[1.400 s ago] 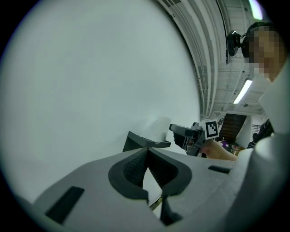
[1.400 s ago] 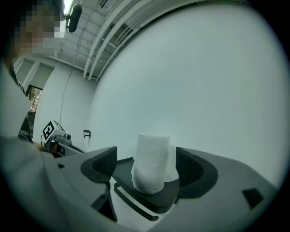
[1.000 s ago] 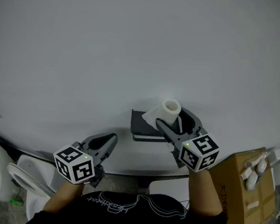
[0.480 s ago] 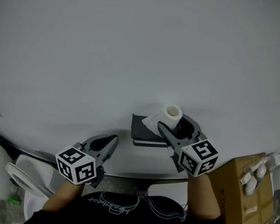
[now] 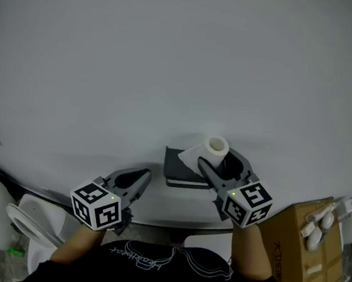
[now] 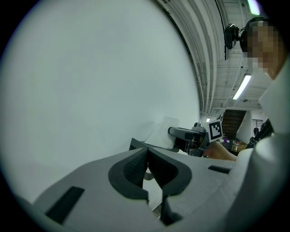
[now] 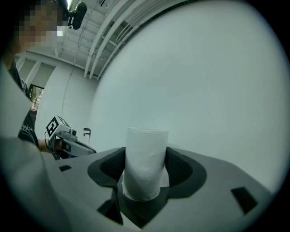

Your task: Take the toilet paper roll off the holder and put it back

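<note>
Right claw (image 7: 145,174), jaws just closing, seemingly grips the toilet paper roll (image 7: 146,152).

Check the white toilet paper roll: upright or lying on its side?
Upright: the white toilet paper roll stands on end between the right gripper jaws, which have just been closing; its core hole faces up.

a cardboard box (image 5: 301,257) at right; what looks like a toilet (image 5: 28,210) at left.
</note>
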